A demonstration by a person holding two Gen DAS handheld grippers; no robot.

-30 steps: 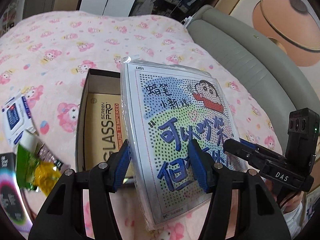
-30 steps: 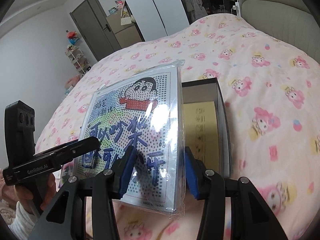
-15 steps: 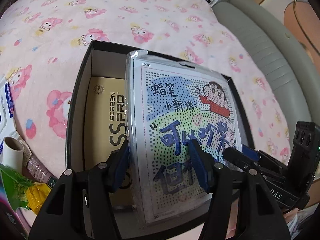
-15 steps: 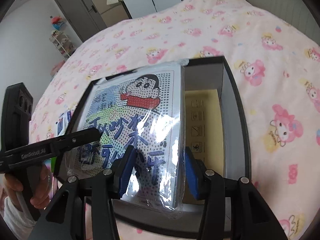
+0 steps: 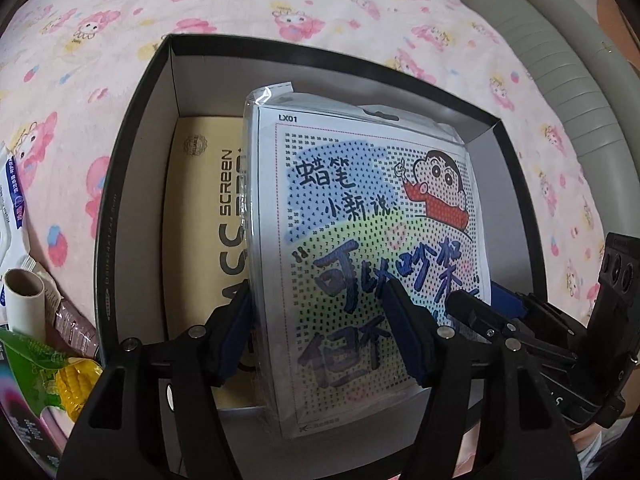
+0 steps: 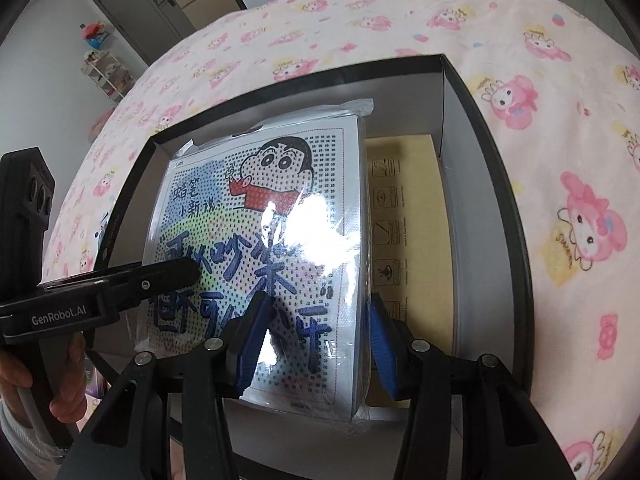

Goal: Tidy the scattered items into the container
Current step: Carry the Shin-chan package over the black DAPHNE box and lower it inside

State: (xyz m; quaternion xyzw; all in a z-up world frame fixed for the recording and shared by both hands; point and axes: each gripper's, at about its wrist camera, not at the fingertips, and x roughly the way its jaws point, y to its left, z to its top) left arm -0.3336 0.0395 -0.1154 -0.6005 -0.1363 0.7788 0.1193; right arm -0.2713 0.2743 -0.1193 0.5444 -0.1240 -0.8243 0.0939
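Observation:
A flat plastic-wrapped cartoon packet [image 5: 372, 240] with blue Chinese writing sits inside the black box [image 5: 132, 120], over a yellow screen-protector box [image 5: 204, 240]. My left gripper [image 5: 324, 332] is shut on the packet's left edge. My right gripper [image 6: 312, 340] is shut on its right edge [image 6: 280, 240]. In the right wrist view the black box's rim [image 6: 516, 216] surrounds the packet and the yellow box [image 6: 404, 216]. Each gripper shows in the other's view.
Loose items lie on the pink cartoon bedspread [image 5: 280, 8] left of the box: a cardboard tube [image 5: 24, 300], a green corn snack packet [image 5: 52, 376], a white-and-blue pack [image 5: 12, 196]. A grey headboard [image 5: 568, 64] runs along the right.
Both grippers carried the packet forward and down, from above the bed beside the box to inside the box over the yellow screen-protector box.

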